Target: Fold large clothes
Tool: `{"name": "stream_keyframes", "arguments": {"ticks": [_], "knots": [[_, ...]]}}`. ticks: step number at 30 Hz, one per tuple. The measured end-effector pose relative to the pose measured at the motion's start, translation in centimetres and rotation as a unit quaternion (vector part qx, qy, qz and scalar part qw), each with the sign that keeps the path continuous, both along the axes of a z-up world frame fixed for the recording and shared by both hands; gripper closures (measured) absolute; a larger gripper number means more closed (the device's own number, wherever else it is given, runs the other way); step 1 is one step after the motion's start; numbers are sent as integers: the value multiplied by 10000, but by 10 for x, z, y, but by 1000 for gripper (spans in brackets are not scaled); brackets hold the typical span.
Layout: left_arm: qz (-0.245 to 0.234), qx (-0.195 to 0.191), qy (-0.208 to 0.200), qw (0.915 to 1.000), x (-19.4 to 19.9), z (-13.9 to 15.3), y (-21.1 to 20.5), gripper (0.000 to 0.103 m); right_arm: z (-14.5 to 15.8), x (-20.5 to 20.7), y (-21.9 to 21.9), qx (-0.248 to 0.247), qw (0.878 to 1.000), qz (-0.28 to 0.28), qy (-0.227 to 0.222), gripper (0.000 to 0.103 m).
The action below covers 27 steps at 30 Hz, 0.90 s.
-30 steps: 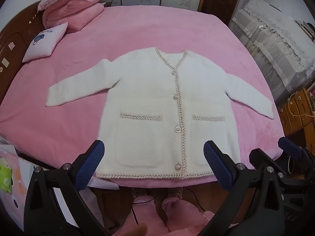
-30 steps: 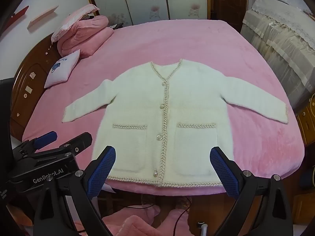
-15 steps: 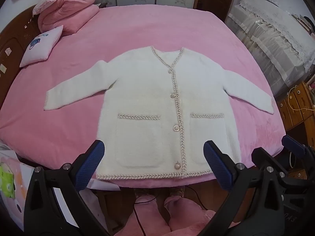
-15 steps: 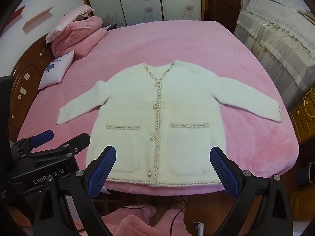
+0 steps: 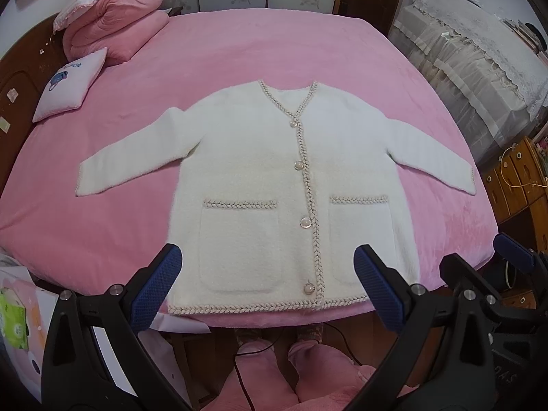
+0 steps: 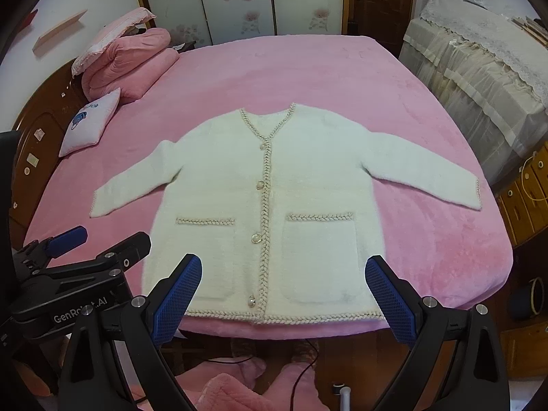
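A white fluffy cardigan [image 5: 274, 178] with braided trim, pearl buttons and two front pockets lies flat, front up, sleeves spread, on the pink bed [image 5: 239, 54]. Its hem lies at the near bed edge. It also shows in the right wrist view [image 6: 274, 185]. My left gripper [image 5: 267, 284] is open and empty, held above the hem. My right gripper [image 6: 284, 298] is open and empty, also held over the hem. The right gripper shows at the right edge of the left wrist view [image 5: 486, 274]; the left gripper shows at the left of the right wrist view [image 6: 85, 250].
Folded pink quilts [image 5: 113, 30] and a small white cushion [image 5: 68, 85] lie at the bed's far left by the wooden headboard [image 5: 17, 78]. A lace-covered cabinet [image 5: 472, 54] and wooden drawers [image 5: 520, 178] stand to the right. Pink slippers [image 5: 308, 376] and a cable are on the floor below.
Both grippers have drawn back and tilted slightly, so the cardigan sits a little further up and away in both views. Jaws stay open. The cardigan has not moved.
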<state>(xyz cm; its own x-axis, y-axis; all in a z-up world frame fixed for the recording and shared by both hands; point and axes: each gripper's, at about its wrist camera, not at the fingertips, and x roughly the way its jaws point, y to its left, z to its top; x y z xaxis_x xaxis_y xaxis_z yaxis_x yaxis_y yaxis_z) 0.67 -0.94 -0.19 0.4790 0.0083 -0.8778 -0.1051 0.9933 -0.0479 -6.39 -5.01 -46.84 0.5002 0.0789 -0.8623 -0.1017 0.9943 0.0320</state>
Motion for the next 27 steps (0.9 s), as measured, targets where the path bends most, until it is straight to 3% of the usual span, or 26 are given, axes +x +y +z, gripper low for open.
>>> {"name": "stream_keyframes", "arguments": {"ticks": [9,16,27], "knots": [[3,61,-63,10000,-2,2,-1,3,-1,0,1,-72,10000,0,-11,5],[-58,328,-69,9994,-4,2,-5,3,-6,6,3,-127,9999,-69,57,5],[-3,-75,95,9999,4,-8,15,4,-18,8,11,-206,9994,-104,276,5]]}}
